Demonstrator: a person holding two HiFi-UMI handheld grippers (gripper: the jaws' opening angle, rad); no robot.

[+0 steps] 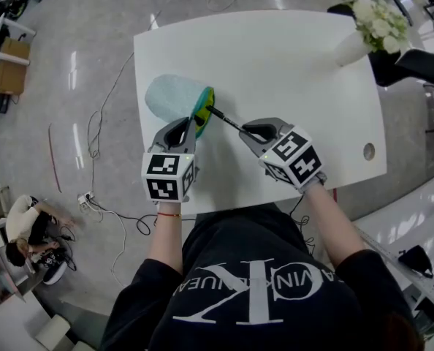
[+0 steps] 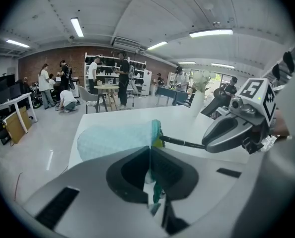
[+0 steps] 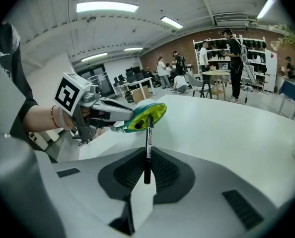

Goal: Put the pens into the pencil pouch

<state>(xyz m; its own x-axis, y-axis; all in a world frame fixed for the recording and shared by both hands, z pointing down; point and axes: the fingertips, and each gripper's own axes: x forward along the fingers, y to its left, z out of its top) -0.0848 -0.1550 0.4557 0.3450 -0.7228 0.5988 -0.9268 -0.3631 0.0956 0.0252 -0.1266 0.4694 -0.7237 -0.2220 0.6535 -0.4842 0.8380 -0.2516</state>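
The left claw pinches the pencil pouch rim, holding its mouth open on the table; right claw clamps a black pen, tip at the opening, probably for insertion.

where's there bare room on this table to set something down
The widest bare stretch of the table lies between the pencil pouch and the vase, running down the right side to the round hole. The near edge is crowded: the left gripper pinches the pouch's mouth and the right gripper holds the pen at it.
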